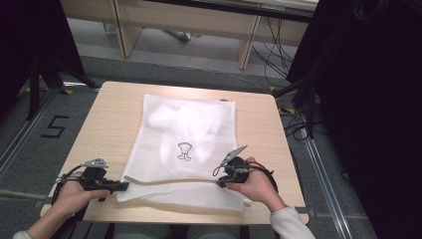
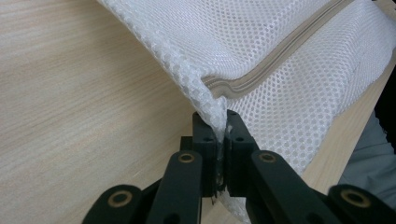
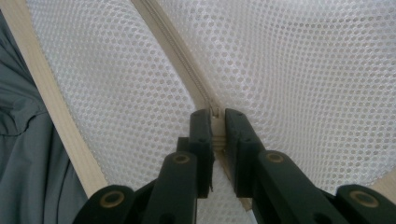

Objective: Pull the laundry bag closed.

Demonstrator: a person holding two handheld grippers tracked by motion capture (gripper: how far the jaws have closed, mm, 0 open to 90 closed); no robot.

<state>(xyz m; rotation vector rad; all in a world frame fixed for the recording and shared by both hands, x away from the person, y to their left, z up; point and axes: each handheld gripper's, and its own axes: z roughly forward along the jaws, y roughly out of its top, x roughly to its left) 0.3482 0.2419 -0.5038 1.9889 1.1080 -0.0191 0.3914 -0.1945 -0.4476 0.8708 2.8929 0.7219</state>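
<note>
Your left claw clenched on the mesh laundry bag's near-left corner, right claw clamping its zipper.

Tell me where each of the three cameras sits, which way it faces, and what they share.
High view: above the person's side of the wooden table, looking forward and down; forearms, hands and both claws enter from the bottom.
Left gripper view: rides the left claw, looking along its black jaws shut on the white mesh bag at its corner.
Right gripper view: rides the right claw, looking along its jaws shut on the bag's zipper.
Shared: all three show the mesh bag; the left gripper view shows the zipper too.
</note>
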